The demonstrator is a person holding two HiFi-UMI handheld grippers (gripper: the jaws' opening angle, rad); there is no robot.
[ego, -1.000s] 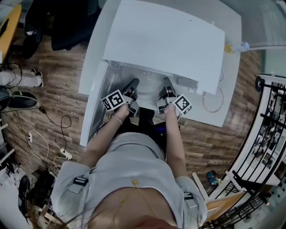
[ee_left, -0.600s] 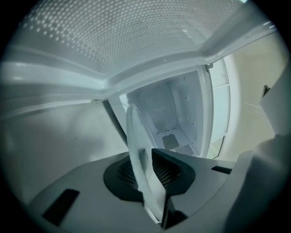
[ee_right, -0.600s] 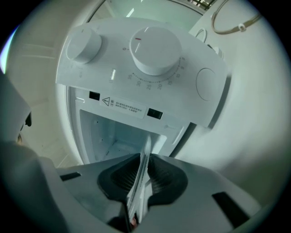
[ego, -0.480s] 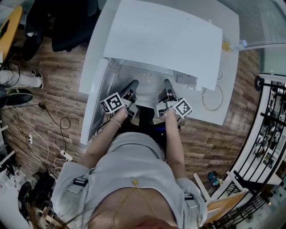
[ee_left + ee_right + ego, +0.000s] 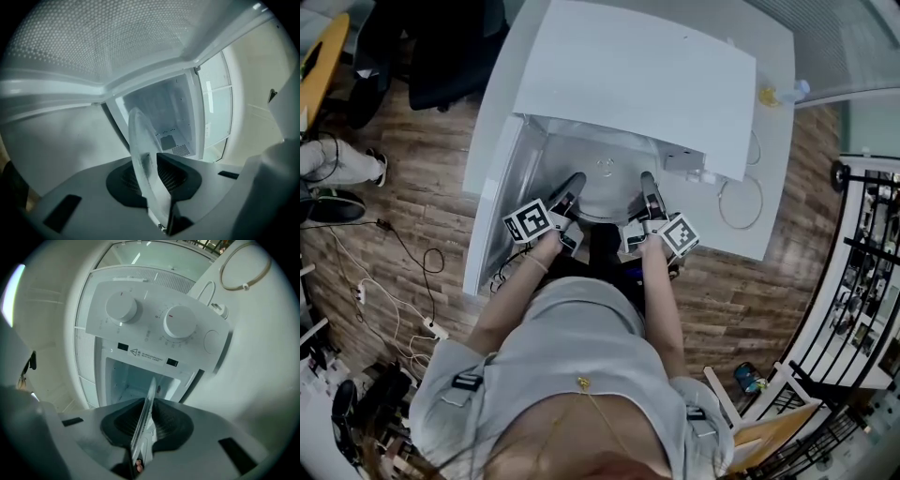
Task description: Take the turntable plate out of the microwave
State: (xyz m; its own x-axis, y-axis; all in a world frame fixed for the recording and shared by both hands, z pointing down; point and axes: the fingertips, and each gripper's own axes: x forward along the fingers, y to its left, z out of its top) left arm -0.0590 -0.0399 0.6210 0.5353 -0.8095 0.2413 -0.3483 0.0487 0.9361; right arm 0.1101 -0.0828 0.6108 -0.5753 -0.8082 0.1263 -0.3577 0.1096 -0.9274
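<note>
The clear glass turntable plate (image 5: 605, 190) hangs at the mouth of the white microwave (image 5: 637, 84), carried between my two grippers. My left gripper (image 5: 569, 187) is shut on the plate's left rim and my right gripper (image 5: 648, 191) is shut on its right rim. In the left gripper view the plate (image 5: 143, 159) stands edge-on between the dark pads of the left gripper (image 5: 152, 164), with the oven cavity (image 5: 166, 119) behind. In the right gripper view the plate's rim (image 5: 146, 420) is pinched in the right gripper (image 5: 147, 408), below the control panel.
The microwave door (image 5: 494, 211) stands open at the left. Two knobs (image 5: 122, 308) (image 5: 179, 321) sit on the panel. A roller ring (image 5: 741, 202) lies on the white table (image 5: 773, 187) to the right. Cables and a power strip (image 5: 431, 323) lie on the wooden floor.
Both grippers have drawn back toward the person and risen a little, and the plate has come further out of the cavity with them. Both grips are unchanged.
</note>
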